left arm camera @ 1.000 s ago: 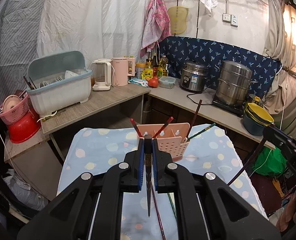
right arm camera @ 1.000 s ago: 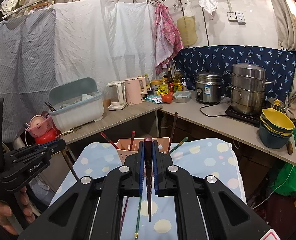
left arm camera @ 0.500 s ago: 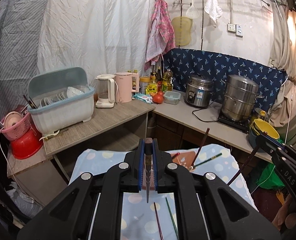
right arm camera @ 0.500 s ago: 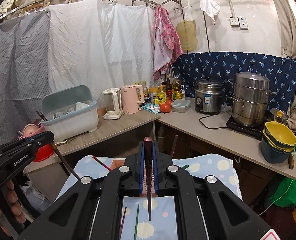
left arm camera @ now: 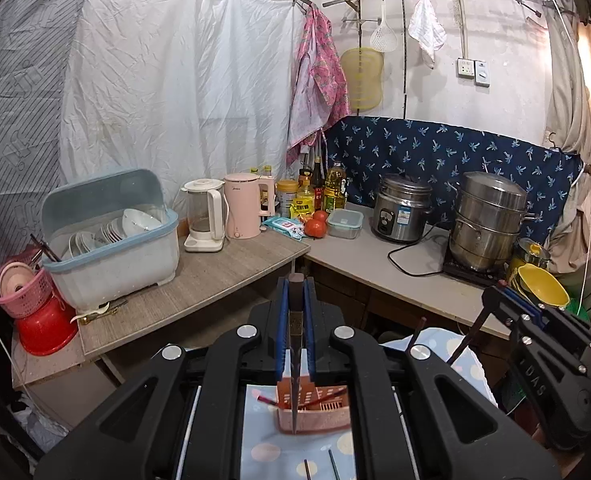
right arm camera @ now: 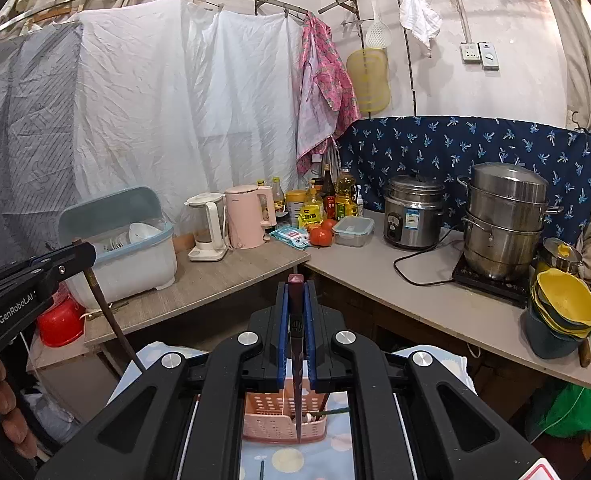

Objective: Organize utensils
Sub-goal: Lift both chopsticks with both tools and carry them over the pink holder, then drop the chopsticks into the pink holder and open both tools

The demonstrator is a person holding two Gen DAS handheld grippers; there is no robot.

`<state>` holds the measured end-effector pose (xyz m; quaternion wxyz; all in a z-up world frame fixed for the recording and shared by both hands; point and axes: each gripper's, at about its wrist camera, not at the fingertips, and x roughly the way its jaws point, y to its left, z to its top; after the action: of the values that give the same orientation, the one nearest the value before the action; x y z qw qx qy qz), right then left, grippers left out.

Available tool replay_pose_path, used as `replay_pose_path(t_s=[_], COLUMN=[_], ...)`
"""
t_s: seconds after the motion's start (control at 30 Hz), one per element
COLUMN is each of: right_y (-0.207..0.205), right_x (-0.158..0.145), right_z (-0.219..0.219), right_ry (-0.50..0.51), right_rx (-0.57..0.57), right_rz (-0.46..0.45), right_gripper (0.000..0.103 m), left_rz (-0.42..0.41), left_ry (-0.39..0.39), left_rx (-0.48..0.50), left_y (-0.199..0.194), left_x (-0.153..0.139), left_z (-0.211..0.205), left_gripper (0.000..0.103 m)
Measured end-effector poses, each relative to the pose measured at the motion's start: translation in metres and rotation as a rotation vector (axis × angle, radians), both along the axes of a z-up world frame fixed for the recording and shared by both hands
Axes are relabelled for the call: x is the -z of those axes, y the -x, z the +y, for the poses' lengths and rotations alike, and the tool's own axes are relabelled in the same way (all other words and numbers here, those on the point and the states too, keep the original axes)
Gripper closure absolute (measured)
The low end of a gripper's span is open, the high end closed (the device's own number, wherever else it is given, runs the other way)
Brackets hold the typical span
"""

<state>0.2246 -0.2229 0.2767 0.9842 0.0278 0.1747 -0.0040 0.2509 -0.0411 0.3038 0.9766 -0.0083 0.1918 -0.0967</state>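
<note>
Both grippers are clamped down on a dark chopstick each — the left gripper (left arm camera: pixel 295 312) pinches one chopstick (left arm camera: pixel 294 384) and the right gripper (right arm camera: pixel 295 312) pinches the other chopstick (right arm camera: pixel 298 392), tips hanging down over the pink utensil basket (right arm camera: pixel 283 420). That basket sits on the blue dotted cloth (right arm camera: pixel 295 460) and is mostly blocked by the black gripper bodies, so I can't really make out its compartments. A couple more chopsticks (left arm camera: pixel 333 465) on the cloth get cut off at the bottom edge.
</note>
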Motion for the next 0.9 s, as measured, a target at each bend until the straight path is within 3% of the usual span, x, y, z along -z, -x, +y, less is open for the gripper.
replay_pose_path(t_s=[0.3, 0.9], right_y=[-0.041, -0.092], right_x=[0.008, 0.059], right_z=[-0.005, 0.008], right_ry=[-0.003, -0.019], right_rx=[0.006, -0.028], right_rz=[0.003, 0.073], right_gripper=[0.096, 0.096], left_rz=[-0.014, 0.109], left_ry=[0.001, -0.004], left_rx=[0.008, -0.017], left_y=[-0.040, -0.088], left_x=[0.007, 0.083], left_z=[-0.018, -0.008], left_gripper=[0.096, 0.096])
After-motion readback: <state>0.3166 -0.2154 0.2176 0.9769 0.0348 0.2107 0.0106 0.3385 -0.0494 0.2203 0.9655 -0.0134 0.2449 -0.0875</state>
